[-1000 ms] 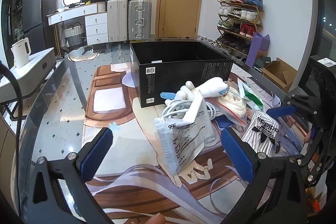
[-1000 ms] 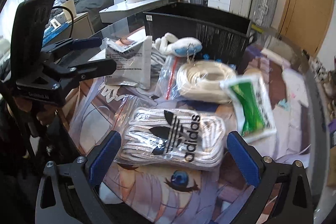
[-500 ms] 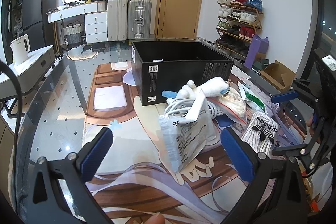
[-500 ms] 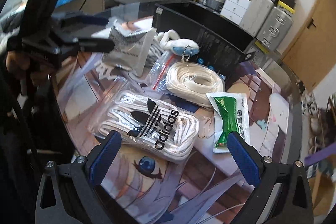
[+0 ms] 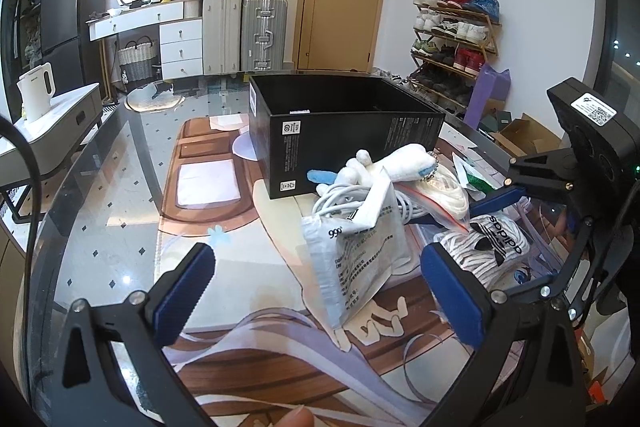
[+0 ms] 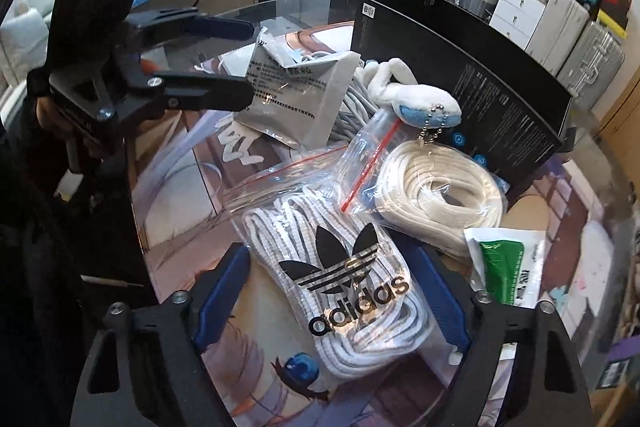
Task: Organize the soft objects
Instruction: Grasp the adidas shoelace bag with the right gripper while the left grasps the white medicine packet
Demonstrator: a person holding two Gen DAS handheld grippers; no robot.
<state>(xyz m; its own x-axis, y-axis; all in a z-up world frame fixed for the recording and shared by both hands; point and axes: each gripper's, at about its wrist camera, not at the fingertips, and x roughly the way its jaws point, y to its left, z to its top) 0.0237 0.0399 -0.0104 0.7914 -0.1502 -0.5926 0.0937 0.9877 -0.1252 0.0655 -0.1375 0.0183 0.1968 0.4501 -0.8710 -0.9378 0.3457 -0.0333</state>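
Observation:
A clear zip bag of white laces with an adidas logo (image 6: 340, 287) lies on the printed mat, also seen in the left wrist view as the adidas bag (image 5: 492, 243). My right gripper (image 6: 330, 293) points down over it, jaws closing, one blue pad on each side of the bag; I see no pad pressing on it. My left gripper (image 5: 316, 291) stands open, with a grey printed pouch (image 5: 360, 259) just ahead of its fingers. Behind lie a white and blue plush toy (image 6: 416, 99), bagged white rope (image 6: 436, 195) and a green-and-white packet (image 6: 508, 267).
An open black box (image 5: 352, 131) stands on the glass table behind the pile. A bundle of white cable (image 5: 344, 195) lies under the pouch. Suitcases, drawers and a shoe rack line the walls. A white kettle (image 5: 36, 91) sits on a side unit at the left.
My right gripper has rolled and dropped closer over the adidas bag, and its jaws have narrowed around it. My left gripper has stayed put.

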